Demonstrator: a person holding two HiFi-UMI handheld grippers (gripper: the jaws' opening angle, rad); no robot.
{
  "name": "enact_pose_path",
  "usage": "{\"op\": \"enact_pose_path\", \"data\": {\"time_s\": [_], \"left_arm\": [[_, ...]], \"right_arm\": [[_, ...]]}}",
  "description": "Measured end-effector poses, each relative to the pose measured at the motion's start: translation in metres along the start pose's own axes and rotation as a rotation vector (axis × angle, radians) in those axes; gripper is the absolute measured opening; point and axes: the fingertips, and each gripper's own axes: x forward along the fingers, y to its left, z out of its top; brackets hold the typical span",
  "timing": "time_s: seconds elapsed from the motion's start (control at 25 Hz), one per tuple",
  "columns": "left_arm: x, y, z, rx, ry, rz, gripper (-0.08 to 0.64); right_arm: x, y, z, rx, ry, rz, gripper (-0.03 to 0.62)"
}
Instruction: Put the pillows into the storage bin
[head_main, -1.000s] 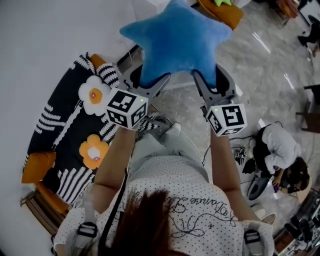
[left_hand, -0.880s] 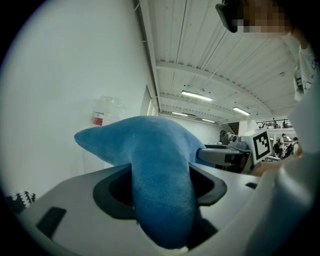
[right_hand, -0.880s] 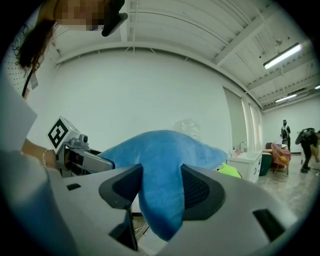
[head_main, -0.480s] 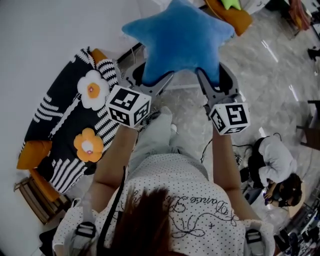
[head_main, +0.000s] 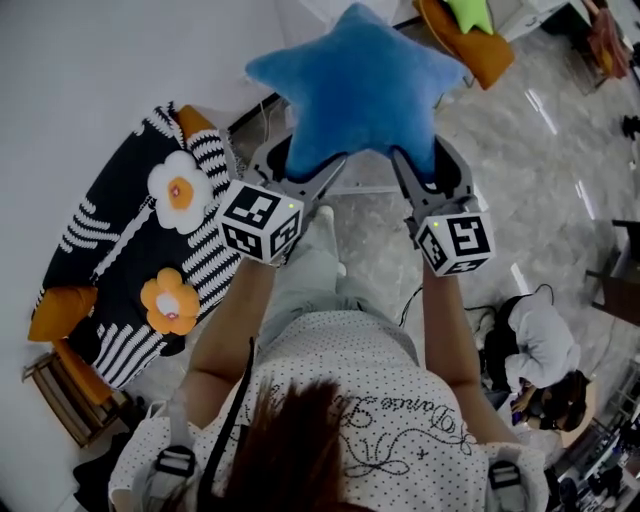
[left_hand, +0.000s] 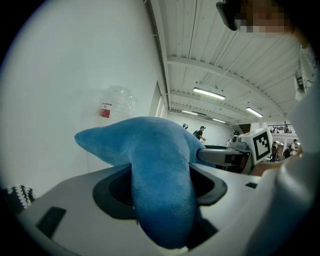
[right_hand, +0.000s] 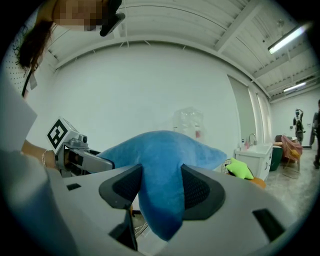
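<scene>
A blue star-shaped pillow (head_main: 358, 88) is held up in the air in front of me by both grippers. My left gripper (head_main: 303, 160) is shut on the pillow's lower left arm (left_hand: 160, 195), which fills the gap between its jaws. The right gripper (head_main: 418, 158) is shut on the lower right arm (right_hand: 162, 195). A green star pillow (head_main: 472, 12) lies in an orange bin (head_main: 470, 42) at the top of the head view; it also shows as the green pillow (right_hand: 239, 169) in the right gripper view.
A black-and-white cushion with flower patches (head_main: 140, 250) lies on a wooden-framed seat (head_main: 60, 405) at the left, against a white wall. A person (head_main: 535, 355) crouches on the marble floor at the lower right. A white cabinet (right_hand: 257, 155) stands by the far wall.
Both grippers and the blue star pillow have shifted slightly. The flowered cushion and the crouching person have slid lower in the head view.
</scene>
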Motion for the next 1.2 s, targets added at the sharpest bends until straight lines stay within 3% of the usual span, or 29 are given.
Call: {"op": "enact_pose_path", "data": {"time_s": [0.32, 0.6, 0.96, 1.2], "left_arm": [[0.06, 0.059, -0.005, -0.059, 0.053, 0.001, 0.291], [0.107, 0.092, -0.016, -0.057, 0.123, -0.068, 0.291], [0.163, 0.087, -0.066, -0.117, 0.223, -0.111, 0.293], [0.207, 0.091, -0.122, -0.178, 0.275, -0.114, 0.295]], "right_arm": [[0.073, -0.04, -0.018, 0.031, 0.086, 0.006, 0.245], [0.107, -0.069, -0.043, 0.089, 0.137, -0.039, 0.245], [0.111, -0.113, -0.103, 0.163, 0.234, -0.067, 0.247], [0.122, -0.146, -0.164, 0.195, 0.298, -0.061, 0.249]]}}
